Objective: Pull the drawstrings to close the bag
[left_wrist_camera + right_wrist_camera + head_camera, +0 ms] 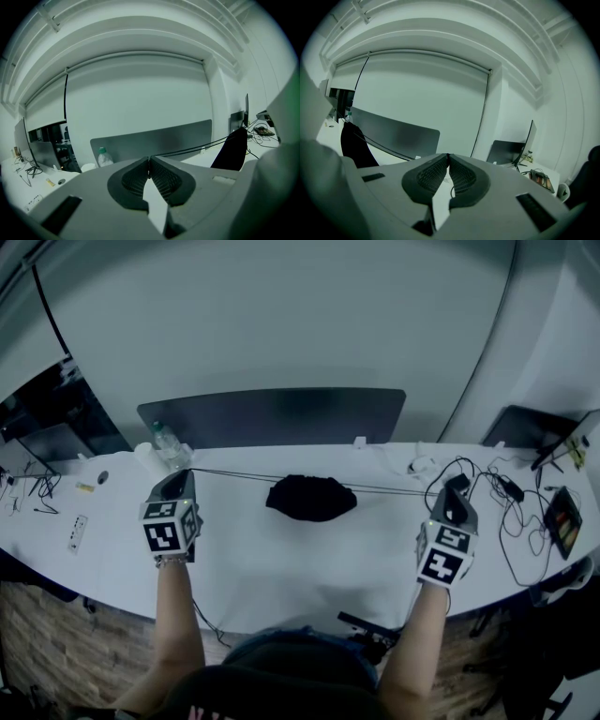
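A black drawstring bag (311, 498) lies bunched at the middle of the white table (281, 568). Its thin black drawstrings (234, 473) run taut out to both sides. My left gripper (178, 476) is shut on the left ends, well left of the bag. My right gripper (457, 487) is shut on the right ends (394, 489), well right of it. In the left gripper view the strings (187, 149) lead from the bag (232, 150) to the closed gripper (149, 161). In the right gripper view the bag (354, 145) stands left of the closed gripper (448, 157), strings (379, 144) stretched between.
A clear water bottle (167, 442) and a cup stand behind the left gripper. Tangled cables (511, 512) and a tablet (562, 521) lie at the right. A dark divider panel (272, 416) lines the table's far edge. A power strip (77, 532) lies far left.
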Motion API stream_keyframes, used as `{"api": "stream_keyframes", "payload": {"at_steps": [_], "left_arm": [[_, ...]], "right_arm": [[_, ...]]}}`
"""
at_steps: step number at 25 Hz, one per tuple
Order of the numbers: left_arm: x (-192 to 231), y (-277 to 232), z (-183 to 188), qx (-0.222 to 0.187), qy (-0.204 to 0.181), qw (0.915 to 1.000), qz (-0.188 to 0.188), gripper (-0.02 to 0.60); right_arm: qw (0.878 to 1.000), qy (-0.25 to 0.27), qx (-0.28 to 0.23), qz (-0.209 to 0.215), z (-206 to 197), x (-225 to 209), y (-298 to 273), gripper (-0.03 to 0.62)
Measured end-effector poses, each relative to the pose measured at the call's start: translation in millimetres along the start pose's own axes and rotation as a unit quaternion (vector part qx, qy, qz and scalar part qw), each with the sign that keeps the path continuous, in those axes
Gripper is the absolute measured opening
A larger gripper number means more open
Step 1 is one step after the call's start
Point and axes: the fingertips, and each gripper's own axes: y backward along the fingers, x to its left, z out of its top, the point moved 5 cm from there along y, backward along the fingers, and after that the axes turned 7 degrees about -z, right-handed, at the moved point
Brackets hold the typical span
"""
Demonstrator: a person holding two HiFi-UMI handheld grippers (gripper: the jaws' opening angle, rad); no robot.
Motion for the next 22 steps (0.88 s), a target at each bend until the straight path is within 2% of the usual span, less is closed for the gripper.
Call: {"api": "stream_keyframes", "payload": {"at_steps": [15, 22], "left_arm": [[1, -1, 1, -0.003, 0.002, 1.0, 0.002, 0.012], [-6, 0, 23, -0.035, 0.002, 0.9991, 0.024, 0.012]], "right_arm": [[1.0, 0.0, -0.005, -0.014, 4, -6, 2, 0.009], [0.999, -0.013, -0.028, -0.014, 27, 0, 2, 0.008]]}}
